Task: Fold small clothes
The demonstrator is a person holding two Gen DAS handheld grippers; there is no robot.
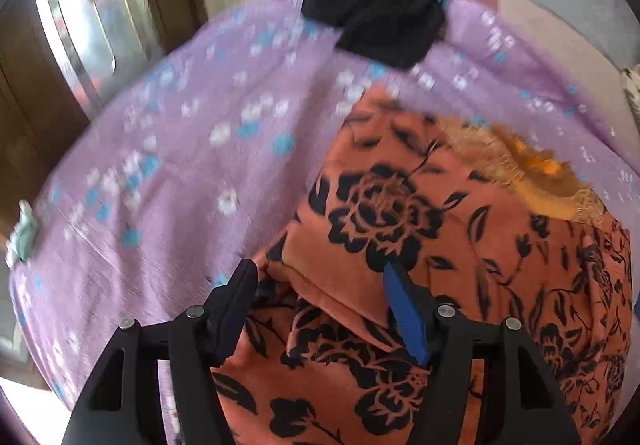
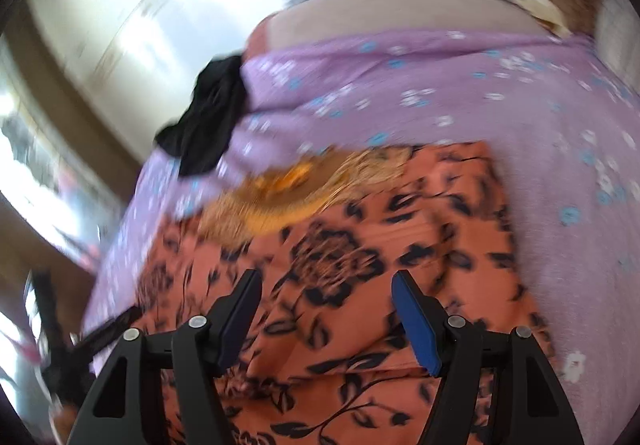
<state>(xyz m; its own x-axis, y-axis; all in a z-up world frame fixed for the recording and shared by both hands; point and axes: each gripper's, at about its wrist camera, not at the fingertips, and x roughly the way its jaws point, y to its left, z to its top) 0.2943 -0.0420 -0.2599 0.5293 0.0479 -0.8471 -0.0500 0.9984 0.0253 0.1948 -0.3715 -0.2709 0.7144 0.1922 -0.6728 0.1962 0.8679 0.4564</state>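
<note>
A patterned garment (image 1: 420, 245) lies on a bedsheet (image 1: 160, 165); beyond it, a small dark cloth (image 1: 380, 13) lies at the sheet's far edge.

Each camera sits on its own gripper and looks forward and steeply down along the two fingers, which fill the bottom of its view. The left wrist view rides close above the near left edge of the orange floral garment (image 1: 420, 245), facing across the bed. The right wrist view hangs close above the same garment, tilted, facing toward the bed's far edge. Both views share the garment, the purple flowered bedsheet (image 1: 160, 165) and the black cloth (image 2: 208, 117) at the far side.
</note>
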